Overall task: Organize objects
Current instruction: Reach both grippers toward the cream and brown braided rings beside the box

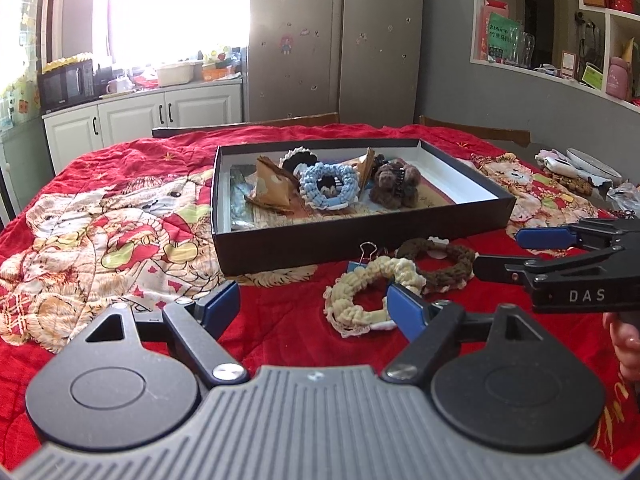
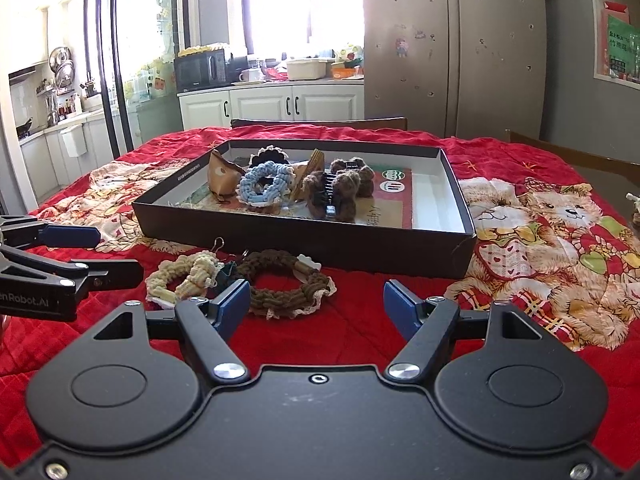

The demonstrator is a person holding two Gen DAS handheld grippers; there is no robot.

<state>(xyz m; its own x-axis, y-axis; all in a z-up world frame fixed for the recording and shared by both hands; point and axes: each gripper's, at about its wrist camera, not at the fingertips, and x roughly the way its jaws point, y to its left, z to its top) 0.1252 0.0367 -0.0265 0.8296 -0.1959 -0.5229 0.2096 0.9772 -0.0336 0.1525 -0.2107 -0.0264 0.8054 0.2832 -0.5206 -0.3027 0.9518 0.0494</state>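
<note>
A cream knitted scrunchie (image 1: 380, 270) and a brown one (image 1: 452, 272) lie side by side on the red quilt, just in front of a shallow black box (image 1: 320, 244). A small binder clip (image 1: 366, 254) lies behind the cream one. Inside the box are a blue scrunchie (image 1: 328, 186), a brown fuzzy claw clip (image 1: 394, 188) and folded paper pouches (image 1: 272, 192). My left gripper (image 1: 312, 304) is open, its right pad overlapping the cream scrunchie's near edge. My right gripper (image 2: 316, 306) is open, short of the brown scrunchie (image 2: 316, 286), with the cream scrunchie (image 2: 188, 270) to its left.
The quilt (image 2: 540, 240) with bear prints covers the table. A plate and small clutter (image 1: 592, 164) sit at the far right edge. Chair backs (image 2: 320, 123) stand behind the table. Each gripper shows in the other's view: the right gripper (image 1: 508, 252), the left gripper (image 2: 108, 254).
</note>
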